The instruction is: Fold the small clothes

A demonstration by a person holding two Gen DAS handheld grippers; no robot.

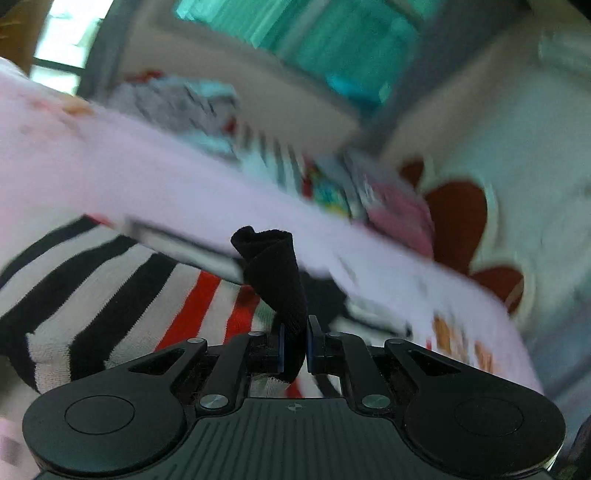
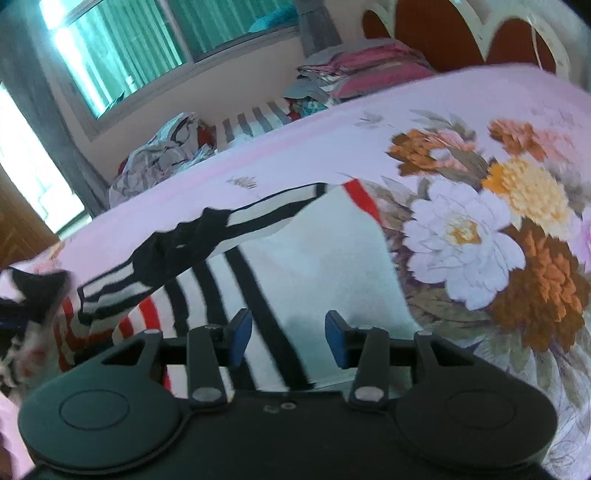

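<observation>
A small striped garment, white with black and red stripes and black trim, lies on a pink floral bedsheet. My left gripper is shut on a black edge of the striped garment, which sticks up between the pads; the striped body hangs to the left below. In the right wrist view the lifted striped sleeve stretches left toward the left gripper. My right gripper is open and empty, just above the garment's white part.
Piles of other clothes lie along the bed's far edge under a window. A stack of folded clothes sits by the red and white headboard. The left wrist view is motion-blurred.
</observation>
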